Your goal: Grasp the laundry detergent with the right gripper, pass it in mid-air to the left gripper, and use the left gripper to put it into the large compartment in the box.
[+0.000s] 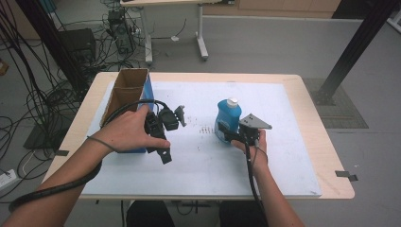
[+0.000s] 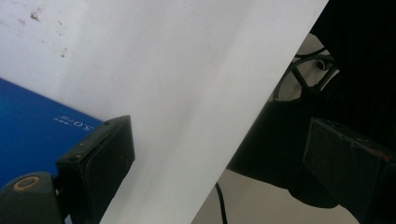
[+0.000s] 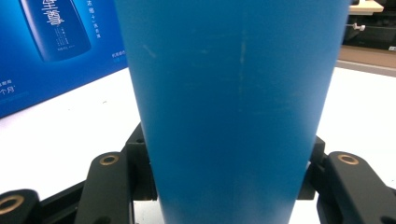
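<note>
A blue bottle [image 1: 229,115] with a white cap stands upright on the white mat [image 1: 198,161], right of centre. My right gripper [image 1: 228,135] is shut on its lower body. In the right gripper view the bottle [image 3: 233,93] is pressed between both jaws of the right gripper [image 3: 229,182]. My left gripper [image 1: 157,149] is held in a hand beside the open cardboard box [image 1: 126,92]. In its own view the left gripper [image 2: 224,161] is open, with only mat between the jaws and the box's blue side [image 2: 32,126] next to one jaw.
The box has a blue printed side [image 3: 51,46] and stands at the mat's left. The wooden table [image 1: 326,142] ends close to the person. Cables [image 1: 33,104] and a black frame post [image 1: 354,47] lie beyond the table.
</note>
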Demonstrator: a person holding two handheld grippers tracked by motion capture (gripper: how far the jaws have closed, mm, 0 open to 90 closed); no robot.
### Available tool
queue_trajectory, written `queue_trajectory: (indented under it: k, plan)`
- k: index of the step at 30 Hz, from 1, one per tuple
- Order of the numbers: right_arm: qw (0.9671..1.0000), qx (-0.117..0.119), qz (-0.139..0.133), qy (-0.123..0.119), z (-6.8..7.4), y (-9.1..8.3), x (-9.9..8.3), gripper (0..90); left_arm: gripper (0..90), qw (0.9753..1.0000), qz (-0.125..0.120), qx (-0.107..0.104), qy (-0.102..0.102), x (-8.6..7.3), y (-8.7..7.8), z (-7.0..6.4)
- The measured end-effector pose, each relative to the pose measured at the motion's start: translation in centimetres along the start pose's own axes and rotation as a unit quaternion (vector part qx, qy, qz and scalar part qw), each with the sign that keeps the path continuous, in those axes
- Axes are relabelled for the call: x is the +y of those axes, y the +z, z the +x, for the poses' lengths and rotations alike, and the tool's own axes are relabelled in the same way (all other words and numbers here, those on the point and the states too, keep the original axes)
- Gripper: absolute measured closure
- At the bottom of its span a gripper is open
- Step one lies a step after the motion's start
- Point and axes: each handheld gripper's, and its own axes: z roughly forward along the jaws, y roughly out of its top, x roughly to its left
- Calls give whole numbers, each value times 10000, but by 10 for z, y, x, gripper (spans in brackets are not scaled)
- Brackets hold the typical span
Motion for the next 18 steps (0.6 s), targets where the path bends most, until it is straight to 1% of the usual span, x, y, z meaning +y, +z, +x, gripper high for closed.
queue_trajectory:
  k: [2,3,4,6,9,10,11,13,15,16,18]
  plan:
    - [10000,-7,-2,-8,0,0,0,427,90,10000,9,17,46,0,0,0]
    - [10000,-7,-2,-8,0,0,0,427,91,10000,9,17,46,0,0,0]
    - [10000,-7,0,-9,0,0,0,428,91,10000,10,1,0,0,1,0]
    - [10000,-11,1,-11,1,0,0,428,90,10000,-9,6,-4,0,1,0]
    - [10000,-15,6,-20,1,0,0,429,91,10000,-2,1,1,0,0,0]
    - [10000,-21,4,-24,1,0,0,430,91,10000,7,18,38,1,0,0]
    - [10000,-23,5,-22,1,0,0,430,90,10000,6,3,7,1,1,0]
    - [10000,-24,7,-26,1,0,0,430,91,10000,-8,0,16,1,0,0]
    - [10000,-29,4,-38,2,0,0,430,91,10000,-24,12,62,1,-1,0]
    - [10000,-29,2,-35,2,0,0,431,91,10000,-38,3,30,1,-1,-1]
    - [10000,-32,-4,-44,2,0,0,431,91,10000,-45,2,28,1,0,-1]
